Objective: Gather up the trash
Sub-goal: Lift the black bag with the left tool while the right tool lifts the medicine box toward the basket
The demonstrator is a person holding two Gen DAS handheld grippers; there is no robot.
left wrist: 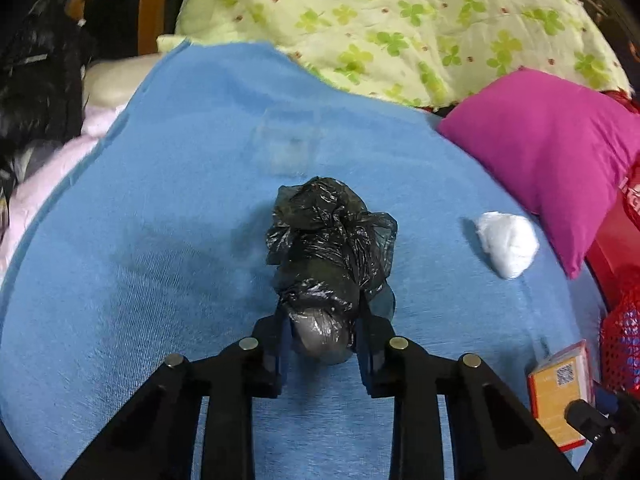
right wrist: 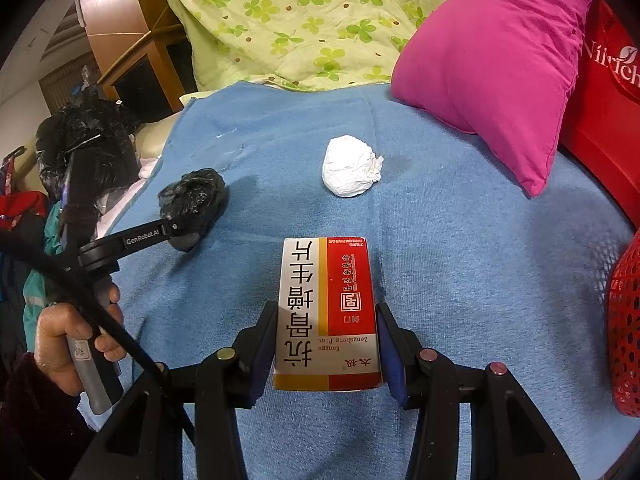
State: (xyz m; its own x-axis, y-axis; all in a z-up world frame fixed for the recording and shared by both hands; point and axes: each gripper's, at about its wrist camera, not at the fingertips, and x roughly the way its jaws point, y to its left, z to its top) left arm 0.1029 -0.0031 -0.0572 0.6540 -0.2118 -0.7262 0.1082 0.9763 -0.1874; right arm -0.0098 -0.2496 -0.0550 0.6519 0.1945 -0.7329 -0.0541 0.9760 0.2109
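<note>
A crumpled black plastic bag wad (left wrist: pixel 332 240) lies on the blue blanket (left wrist: pixel 140 220). My left gripper (left wrist: pixel 322 320) is shut on its near end, with a finger pressing each side. The right wrist view shows this gripper (right wrist: pixel 182 234) from the side with the wad (right wrist: pixel 196 196) in its tips. My right gripper (right wrist: pixel 326 308) is shut on a red, white and yellow medicine box (right wrist: pixel 304 280), held just above the blanket. The box (left wrist: pixel 560 392) also shows at the lower right of the left wrist view. A white crumpled paper ball (right wrist: pixel 350 168) sits loose beyond the box.
A pink pillow (right wrist: pixel 492 64) and a green clover quilt (right wrist: pixel 300 20) border the blanket's far side. A red mesh basket (right wrist: pixel 626 328) and a red bag (right wrist: pixel 600 100) stand at the right. A clear plastic piece (left wrist: pixel 288 140) lies beyond the wad. A person's hand (right wrist: pixel 68 340) holds the left gripper.
</note>
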